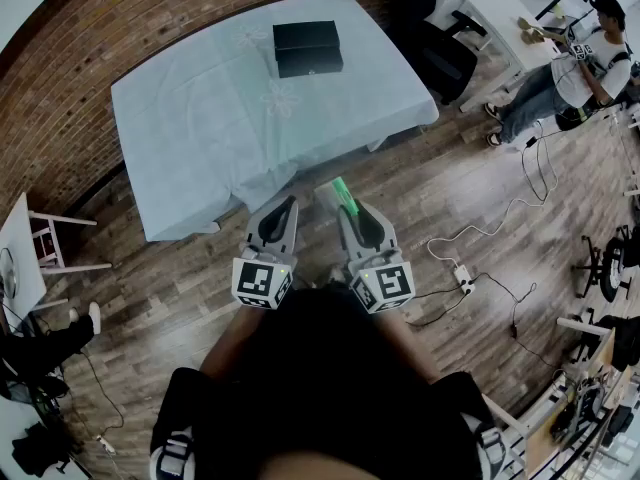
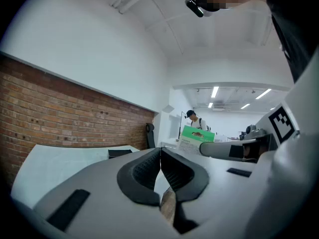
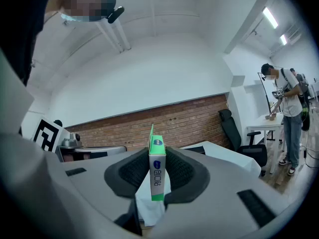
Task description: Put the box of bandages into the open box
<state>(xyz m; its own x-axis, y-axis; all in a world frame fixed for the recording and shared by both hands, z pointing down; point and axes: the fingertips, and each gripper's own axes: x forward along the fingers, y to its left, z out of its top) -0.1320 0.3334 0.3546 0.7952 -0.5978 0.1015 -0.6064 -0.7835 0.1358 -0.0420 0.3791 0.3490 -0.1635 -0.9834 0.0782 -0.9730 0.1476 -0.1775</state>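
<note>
The box of bandages, a slim green and white carton, stands on edge between the pads of my right gripper, which is shut on it. In the head view the carton sticks out forward from the right gripper over the wooden floor, short of the table. The open box is black and lies at the far side of the table, which is covered with a pale blue cloth. My left gripper is alongside, with its jaws shut on nothing. From the left gripper view the carton shows to the right.
A brick wall runs behind the table. A black office chair and a person at a white desk are at the back right. Cables and a power strip lie on the floor to the right. A white stool stands at the left.
</note>
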